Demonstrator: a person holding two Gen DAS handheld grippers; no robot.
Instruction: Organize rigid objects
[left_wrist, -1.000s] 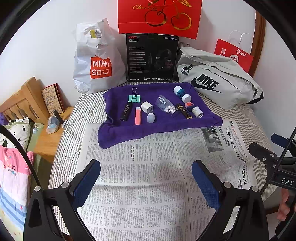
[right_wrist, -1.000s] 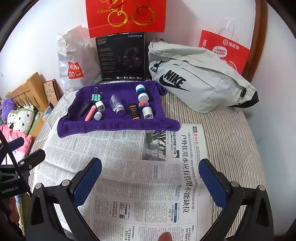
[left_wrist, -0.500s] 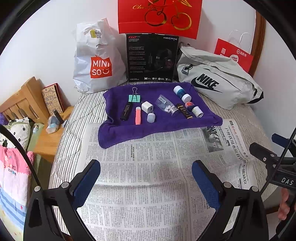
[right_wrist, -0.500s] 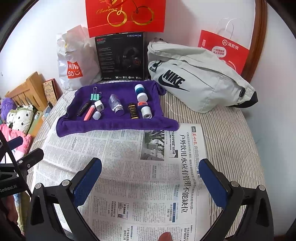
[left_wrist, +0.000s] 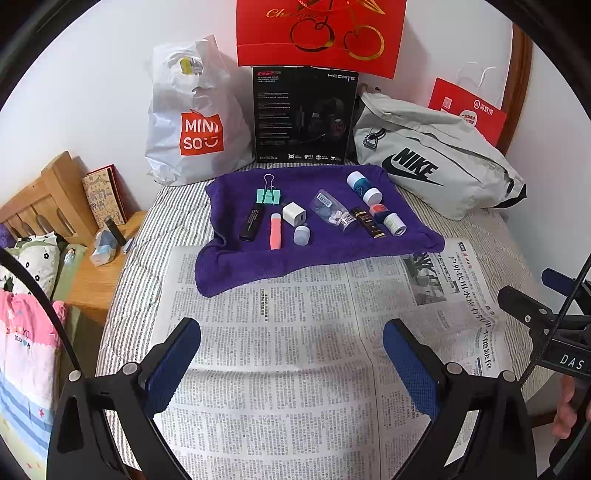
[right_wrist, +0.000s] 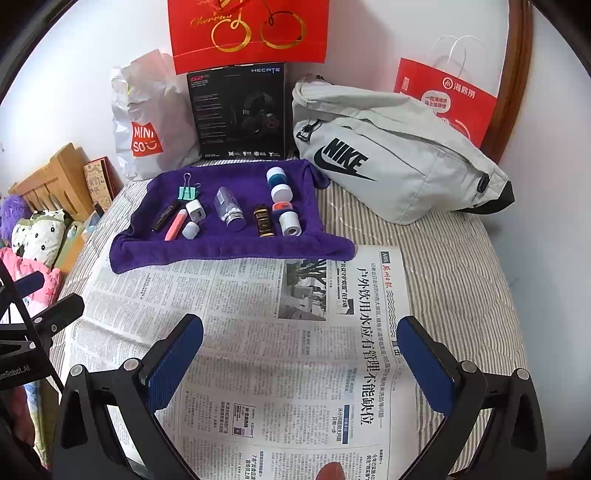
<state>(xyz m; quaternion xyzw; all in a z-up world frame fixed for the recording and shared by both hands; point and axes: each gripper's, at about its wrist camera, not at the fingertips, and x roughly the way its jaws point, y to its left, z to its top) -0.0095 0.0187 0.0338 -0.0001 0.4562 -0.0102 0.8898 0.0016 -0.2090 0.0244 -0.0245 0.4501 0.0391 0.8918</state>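
Above the newspaper (left_wrist: 295, 369), both grippers hover with jaws spread wide and nothing held.

The left gripper (left_wrist: 291, 362) and right gripper (right_wrist: 301, 363) point toward the purple towel (right_wrist: 229, 247), which lies at the newspaper's far edge, well apart from both. On the towel sit a green binder clip (left_wrist: 269, 195), black tube (left_wrist: 252, 221), pink tube (left_wrist: 275, 236), white charger (left_wrist: 294, 214), clear bottle (left_wrist: 334, 212) and several small jars (right_wrist: 279, 184). Behind stand a grey waist bag (right_wrist: 388, 166) and a black box (right_wrist: 240, 114). Nothing blocks the way.

We see a white wall (left_wrist: 92, 74) behind the striped bed (right_wrist: 461, 266), with a wooden nightstand (left_wrist: 92, 284) at left.
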